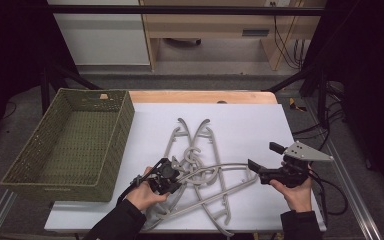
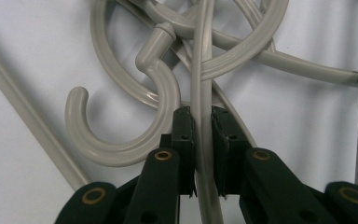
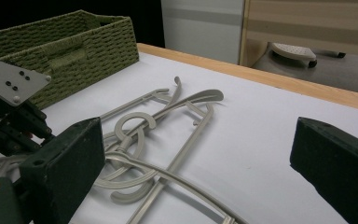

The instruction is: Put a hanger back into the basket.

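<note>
1. Forearms enter at the bottom of the high view. The left gripper (image 1: 166, 176), lower centre, is clamped on a bar of the hangers (image 1: 200, 170), a tangled grey heap in the middle of the white mat (image 1: 260, 125). The grip sits near the hooks, probably so one hanger can be drawn free of the knot.
2. At lower right of that view the right gripper (image 1: 260, 175) hovers with jaws apart and nothing between them, just beside the heap's right edge; it looks ready to steady the pile.
3. A basket (image 1: 67, 145) stands at the left, empty, its near wall close to the left hand, the likely place for a freed hanger. Bare mat lies above and right of the heap, giving room to pull that way.
4. Left gripper view: the pads (image 2: 184, 140) press a thin bar (image 2: 204, 88) running up the frame's middle. A hook (image 2: 121, 135) curls at lower left, interlocked with other loops above, so snagging seems likely.
5. Right gripper view: the two jaws stand wide at the bottom corners, hangers (image 3: 149, 135) at centre left, basket (image 3: 74, 51) upper left, table edge (image 3: 279, 79) upper right.
</note>
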A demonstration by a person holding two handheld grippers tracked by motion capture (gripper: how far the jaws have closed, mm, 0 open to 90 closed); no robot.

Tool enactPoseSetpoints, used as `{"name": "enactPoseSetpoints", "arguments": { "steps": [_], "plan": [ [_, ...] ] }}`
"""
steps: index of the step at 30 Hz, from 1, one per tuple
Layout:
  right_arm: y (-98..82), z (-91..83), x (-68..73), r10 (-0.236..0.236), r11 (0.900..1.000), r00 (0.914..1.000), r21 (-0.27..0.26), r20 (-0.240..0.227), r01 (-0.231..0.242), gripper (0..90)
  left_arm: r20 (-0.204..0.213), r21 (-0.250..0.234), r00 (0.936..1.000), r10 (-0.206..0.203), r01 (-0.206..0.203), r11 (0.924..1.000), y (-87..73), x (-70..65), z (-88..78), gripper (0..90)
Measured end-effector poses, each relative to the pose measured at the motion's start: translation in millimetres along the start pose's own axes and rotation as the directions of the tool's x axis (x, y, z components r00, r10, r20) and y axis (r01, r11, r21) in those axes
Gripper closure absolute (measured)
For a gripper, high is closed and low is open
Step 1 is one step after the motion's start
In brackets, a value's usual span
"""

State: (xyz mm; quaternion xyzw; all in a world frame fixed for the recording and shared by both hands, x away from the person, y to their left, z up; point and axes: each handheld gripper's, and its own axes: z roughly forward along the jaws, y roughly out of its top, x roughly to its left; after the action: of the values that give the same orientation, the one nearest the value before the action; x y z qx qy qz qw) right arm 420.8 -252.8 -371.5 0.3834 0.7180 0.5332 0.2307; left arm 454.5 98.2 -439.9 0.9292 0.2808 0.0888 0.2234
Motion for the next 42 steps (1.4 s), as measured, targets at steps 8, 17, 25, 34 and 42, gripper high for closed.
{"name": "enactPoseSetpoints", "arguments": {
  "steps": [8,17,25,34,42],
  "plan": [
    [0.2,-0.6,-0.1,0.005,1.0,1.0,-0.004,0.001,-0.005,3.1,0.022,-0.098,0.999,-0.039,0.041,0.9943,-4.6,0.1,-10.5,81.7],
    [1.0,-3.7,-1.5,0.009,1.0,1.0,-0.012,0.001,-0.009,2.9,0.038,-0.192,0.9976,-0.058,0.064,0.9792,-7.5,-2.3,-35.2,81.8],
    [1.7,-7.6,-2.8,0.015,1.0,0.9999,-0.022,-0.002,-0.015,2.9,0.017,-0.289,0.9965,-0.081,0.083,0.9537,-9.4,1.4,-62.9,81.8],
    [2.3,-9.5,-3.8,0.016,1.0,0.9999,-0.027,0.005,-0.015,2.7,-0.078,-0.367,0.9858,-0.149,0.11,0.9236,-11.8,18.9,-101.1,81.9],
    [2.2,-9.6,-3.9,0.016,0.999,0.9999,-0.027,0.005,-0.016,2.7,-0.122,-0.42,0.9754,-0.184,0.117,0.9,-8.4,40.0,-142.0,81.8]
  ]
}}
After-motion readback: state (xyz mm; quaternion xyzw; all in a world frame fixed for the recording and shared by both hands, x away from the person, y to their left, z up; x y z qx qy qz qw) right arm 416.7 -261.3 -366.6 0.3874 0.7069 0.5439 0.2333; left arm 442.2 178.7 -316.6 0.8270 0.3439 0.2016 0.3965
